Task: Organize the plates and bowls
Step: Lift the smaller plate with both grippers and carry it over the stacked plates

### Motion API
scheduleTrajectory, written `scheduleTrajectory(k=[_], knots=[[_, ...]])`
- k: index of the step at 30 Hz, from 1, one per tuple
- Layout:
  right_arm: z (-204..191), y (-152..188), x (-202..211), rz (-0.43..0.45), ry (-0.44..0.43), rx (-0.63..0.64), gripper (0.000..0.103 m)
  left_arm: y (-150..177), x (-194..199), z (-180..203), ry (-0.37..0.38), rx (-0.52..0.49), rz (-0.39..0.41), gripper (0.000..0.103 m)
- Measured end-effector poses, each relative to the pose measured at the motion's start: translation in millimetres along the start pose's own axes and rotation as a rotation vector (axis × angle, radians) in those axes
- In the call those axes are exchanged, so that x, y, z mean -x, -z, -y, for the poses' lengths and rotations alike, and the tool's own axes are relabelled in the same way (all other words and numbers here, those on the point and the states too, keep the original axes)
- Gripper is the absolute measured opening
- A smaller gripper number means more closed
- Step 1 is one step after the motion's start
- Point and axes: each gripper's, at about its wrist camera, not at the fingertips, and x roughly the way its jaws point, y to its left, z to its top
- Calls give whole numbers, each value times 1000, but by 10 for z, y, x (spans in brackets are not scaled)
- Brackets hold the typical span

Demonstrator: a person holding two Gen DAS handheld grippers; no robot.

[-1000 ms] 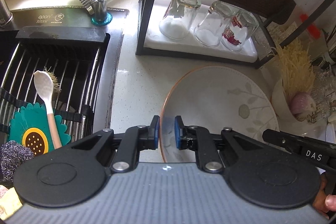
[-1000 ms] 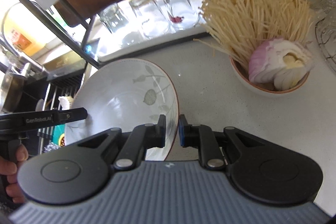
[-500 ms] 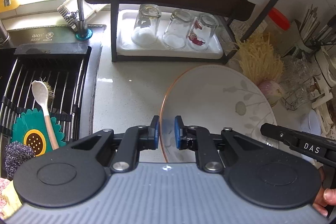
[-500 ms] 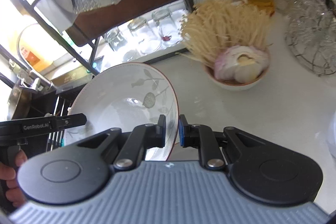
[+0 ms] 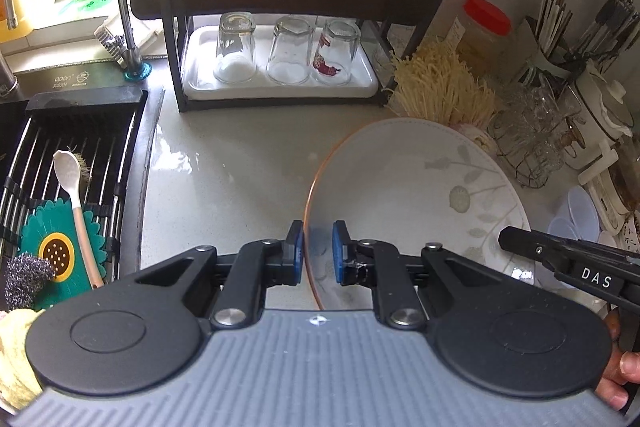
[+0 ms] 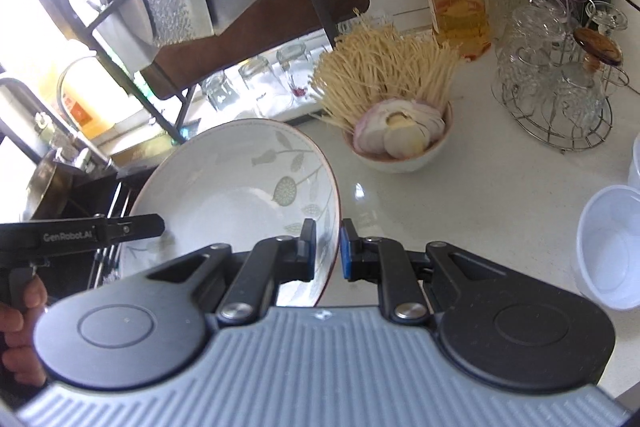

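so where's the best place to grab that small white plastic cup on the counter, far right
Grip the small white plastic cup at its thin rim, one finger inside, one outside, coming from above: it stands upright, mouth open, and its round wall looks wide for the right gripper.

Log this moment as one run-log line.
phase: carry | left gripper: shut on plate rim | right gripper: shut on opposite rim | plate: tilted above counter | rack: ahead

Glossy glazed ceramic plate (image 5: 416, 187)
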Motion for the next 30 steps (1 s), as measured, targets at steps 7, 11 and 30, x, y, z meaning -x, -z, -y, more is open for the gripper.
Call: scheduleTrajectory(k=[7,11,30], knots=[[191,228,-38,-94,43,33,15,321,-219,78,31,39,-88,17],[271,337,-69,-131,65,43,15,502,-337,124,27,46,-126,17],[307,508,-266,-200,103,118,17,641,-643,125,4,41,-220,17]])
